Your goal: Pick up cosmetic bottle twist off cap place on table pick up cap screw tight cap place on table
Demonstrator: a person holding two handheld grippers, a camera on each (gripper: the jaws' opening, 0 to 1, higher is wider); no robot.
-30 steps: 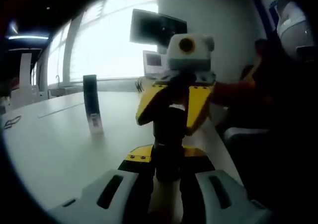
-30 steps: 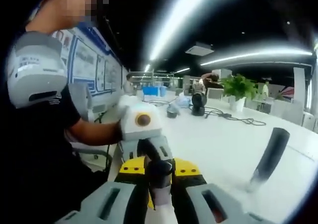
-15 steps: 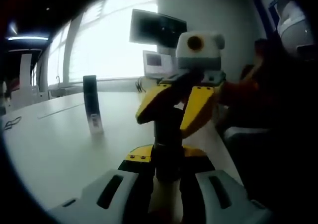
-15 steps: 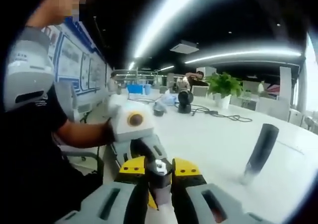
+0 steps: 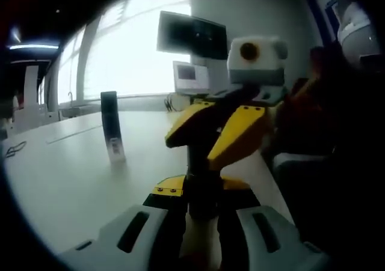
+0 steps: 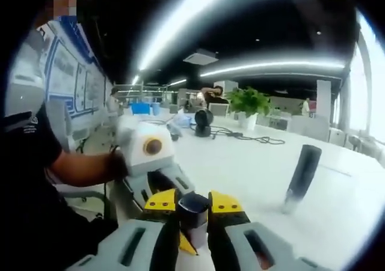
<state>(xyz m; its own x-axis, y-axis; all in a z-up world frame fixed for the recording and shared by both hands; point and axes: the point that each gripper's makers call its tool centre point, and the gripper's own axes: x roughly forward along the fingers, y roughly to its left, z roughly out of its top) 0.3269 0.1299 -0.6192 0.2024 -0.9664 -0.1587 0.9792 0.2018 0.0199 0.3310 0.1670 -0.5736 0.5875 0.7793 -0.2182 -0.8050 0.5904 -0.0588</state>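
Note:
A dark cosmetic bottle (image 5: 201, 163) stands upright between my left gripper's (image 5: 201, 191) jaws, which are shut on its body above the white table (image 5: 72, 175). My right gripper (image 5: 213, 133) comes in from the right, its yellow jaws clamped over the bottle's top and rolled to one side. In the right gripper view my right gripper (image 6: 192, 216) is shut on the dark cap (image 6: 192, 204), and the left gripper (image 6: 163, 190) reaches in from the left below it. The bottle's lower part is hidden there.
A second tall dark bottle (image 5: 110, 124) (image 6: 301, 173) stands alone on the table (image 6: 240, 163). A monitor (image 5: 191, 35) and a small screen (image 5: 186, 74) sit at the far edge. A plant (image 6: 248, 100), cables and a black device (image 6: 204, 118) lie farther off. The person's arm (image 6: 72, 169) is at the left.
My right gripper has rolled steadily on the bottle's top, its upper part swinging to the right in the left gripper view. The left gripper and bottle body have stayed put.

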